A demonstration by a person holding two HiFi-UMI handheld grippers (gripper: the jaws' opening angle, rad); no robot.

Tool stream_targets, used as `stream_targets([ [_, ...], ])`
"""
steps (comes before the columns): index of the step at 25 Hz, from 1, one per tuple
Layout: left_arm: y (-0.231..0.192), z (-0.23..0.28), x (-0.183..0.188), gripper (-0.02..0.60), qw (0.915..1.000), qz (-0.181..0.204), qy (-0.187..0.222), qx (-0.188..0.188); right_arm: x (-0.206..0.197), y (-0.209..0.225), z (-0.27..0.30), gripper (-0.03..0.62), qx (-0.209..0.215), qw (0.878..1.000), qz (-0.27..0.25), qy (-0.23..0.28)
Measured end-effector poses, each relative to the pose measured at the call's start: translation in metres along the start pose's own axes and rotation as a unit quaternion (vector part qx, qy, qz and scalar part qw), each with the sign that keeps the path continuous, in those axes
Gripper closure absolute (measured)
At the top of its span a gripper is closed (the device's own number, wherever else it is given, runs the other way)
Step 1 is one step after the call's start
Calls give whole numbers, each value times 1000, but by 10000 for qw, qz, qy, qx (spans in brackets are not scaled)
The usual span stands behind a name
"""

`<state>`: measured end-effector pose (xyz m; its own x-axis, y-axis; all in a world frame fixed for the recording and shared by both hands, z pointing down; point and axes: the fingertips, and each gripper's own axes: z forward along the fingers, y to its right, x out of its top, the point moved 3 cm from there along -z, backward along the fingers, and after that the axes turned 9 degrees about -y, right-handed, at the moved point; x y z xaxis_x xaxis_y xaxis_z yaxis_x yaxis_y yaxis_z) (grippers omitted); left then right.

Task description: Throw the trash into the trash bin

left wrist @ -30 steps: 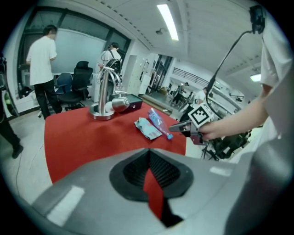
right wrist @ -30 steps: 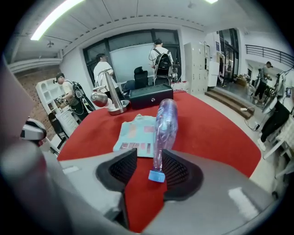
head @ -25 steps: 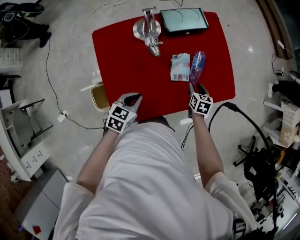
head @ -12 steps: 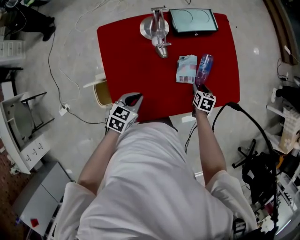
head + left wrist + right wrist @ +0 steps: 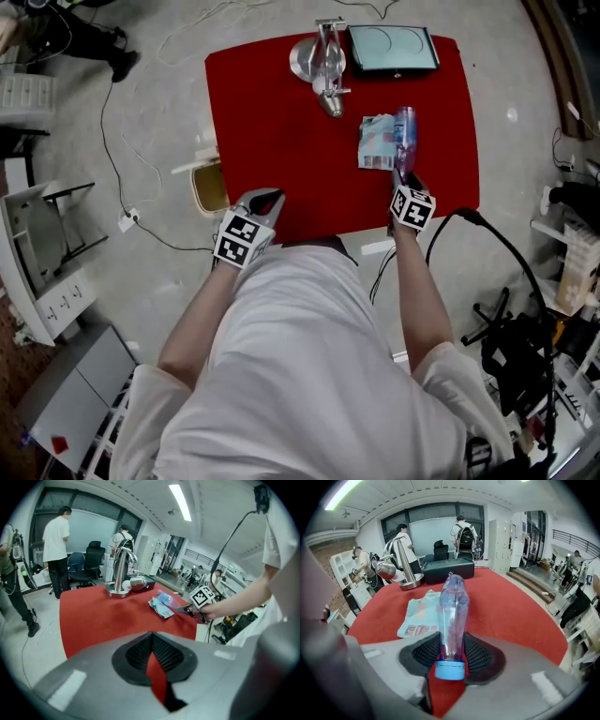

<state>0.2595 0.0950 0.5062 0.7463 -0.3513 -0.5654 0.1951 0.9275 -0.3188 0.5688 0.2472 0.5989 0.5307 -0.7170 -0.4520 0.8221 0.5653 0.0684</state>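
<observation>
right gripper (image 5: 403, 178): jaws just closing, pinching bottle (image 5: 452, 616) at its neck, cap toward hand | bottle axis: along table (image 5: 272, 122), straight away from jaws | left gripper (image 5: 152, 660): jaws nearly together, empty | trash bin (image 5: 206, 190): on floor off table's left edge, nearer left gripper

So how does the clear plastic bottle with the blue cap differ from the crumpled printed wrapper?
The clear plastic bottle is rounded and purple-tinted; the crumpled printed wrapper is flat and pale. The bottle's neck sits between the right gripper's jaws, which have just been closing on it; the wrapper lies untouched. Both rest on the red table.
</observation>
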Motion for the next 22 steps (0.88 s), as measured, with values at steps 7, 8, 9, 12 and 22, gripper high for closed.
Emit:
stream_targets([
  [7,9,-11,-5,577,9998,143,133,-6,2,-9,-28,441,-25,9992,-80,381],
  [8,10,-12,-6,577,9998,163,145,-4,1,-10,-32,441,-20,9991,-80,412],
  [9,11,-14,-7,577,9997,180,160,2,0,-12,-34,441,-8,9990,-84,432],
  [12,12,-21,-10,577,9996,197,217,34,-5,-18,-41,441,35,9989,-125,446],
  [22,5,-42,-28,577,9993,98,339,152,-25,-53,-45,441,241,9986,-287,381],
])
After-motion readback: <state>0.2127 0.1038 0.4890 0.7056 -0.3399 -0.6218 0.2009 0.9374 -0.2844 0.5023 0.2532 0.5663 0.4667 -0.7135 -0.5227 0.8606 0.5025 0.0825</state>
